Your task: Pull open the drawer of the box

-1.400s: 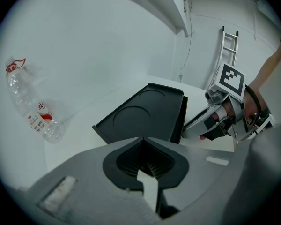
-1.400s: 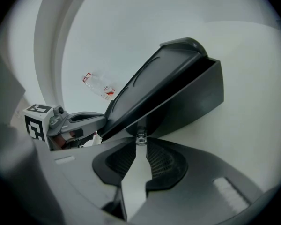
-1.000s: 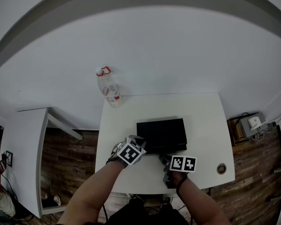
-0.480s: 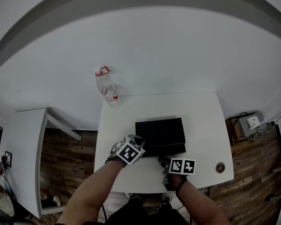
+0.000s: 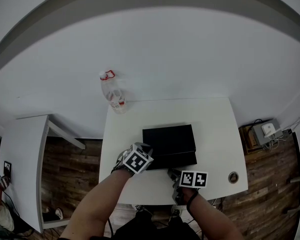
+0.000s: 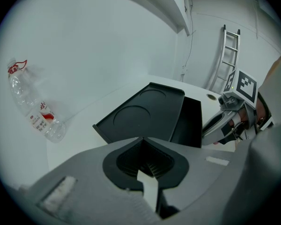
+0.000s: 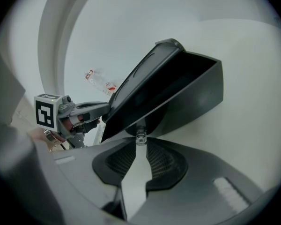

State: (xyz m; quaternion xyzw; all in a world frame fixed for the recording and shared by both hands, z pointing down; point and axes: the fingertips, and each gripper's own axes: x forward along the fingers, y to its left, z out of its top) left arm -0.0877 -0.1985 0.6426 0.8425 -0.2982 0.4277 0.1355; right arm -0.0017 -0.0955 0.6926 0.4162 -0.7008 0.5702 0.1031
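A flat black box (image 5: 168, 139) lies in the middle of the white table (image 5: 215, 134). Its drawer (image 6: 193, 122) stands a little way out of the front. On the drawer front is a small clear knob (image 7: 140, 137), and my right gripper (image 7: 140, 142) is shut on it. In the head view the right gripper (image 5: 173, 173) sits just in front of the box. My left gripper (image 5: 148, 149) is at the box's front left corner, jaws shut with nothing between them (image 6: 142, 139). Seen from the right gripper view, the left fingers (image 7: 91, 108) touch that corner.
An empty clear bottle (image 5: 112, 95) with a red cap ring lies at the table's far left corner. A small round fitting (image 5: 233, 177) sits near the front right corner. A second white table (image 5: 20, 159) stands to the left. A grey device (image 5: 267, 130) lies on the wooden floor at right.
The right gripper has come slightly toward me with the knob, and the drawer front stands a bit farther from the box. The left gripper stays at the corner.
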